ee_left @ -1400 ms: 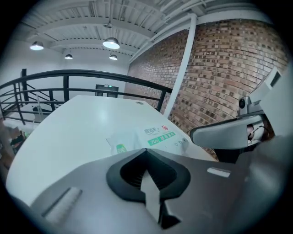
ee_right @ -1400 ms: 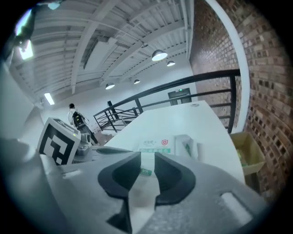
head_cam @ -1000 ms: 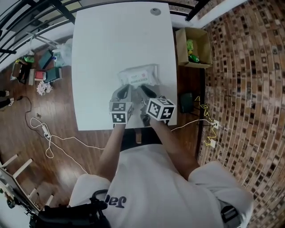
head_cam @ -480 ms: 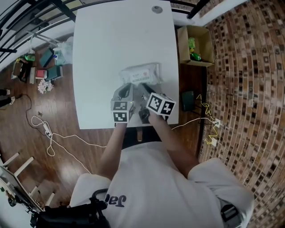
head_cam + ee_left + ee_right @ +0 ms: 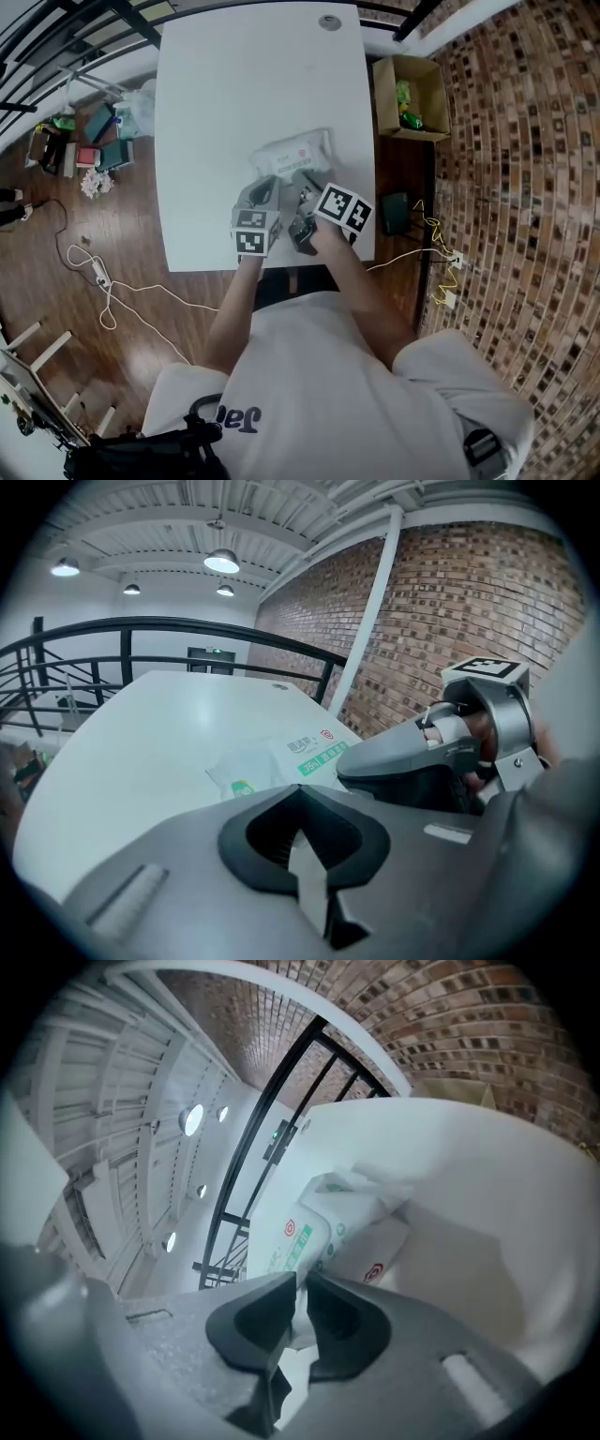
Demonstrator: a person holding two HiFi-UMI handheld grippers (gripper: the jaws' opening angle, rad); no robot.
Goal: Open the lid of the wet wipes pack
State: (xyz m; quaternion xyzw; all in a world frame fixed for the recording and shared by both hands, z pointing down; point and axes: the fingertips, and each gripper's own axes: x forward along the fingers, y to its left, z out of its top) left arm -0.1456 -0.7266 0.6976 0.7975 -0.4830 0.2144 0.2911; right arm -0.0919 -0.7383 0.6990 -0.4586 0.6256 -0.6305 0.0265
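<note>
The white wet wipes pack (image 5: 293, 153) with a green label lies on the white table (image 5: 244, 75), just beyond both grippers. My left gripper (image 5: 265, 190) sits at the pack's near left end. In the left gripper view (image 5: 300, 799) its jaws are shut on a thin white strip (image 5: 309, 888), apparently the pack's edge, with the pack (image 5: 281, 759) beyond. My right gripper (image 5: 302, 187) is rolled over at the pack's near side. In the right gripper view (image 5: 300, 1283) its jaws are closing on white material, apparently the lid flap, of the pack (image 5: 314, 1232).
An open cardboard box (image 5: 409, 98) with green items stands on the floor right of the table. A round cable port (image 5: 329, 22) sits at the table's far edge. Books and clutter (image 5: 89, 150) lie on the floor to the left, and a white cable (image 5: 103, 281).
My right gripper has rolled, its marker cube tilting over, and its jaws have narrowed at the pack's near side. The left gripper has stayed put.
</note>
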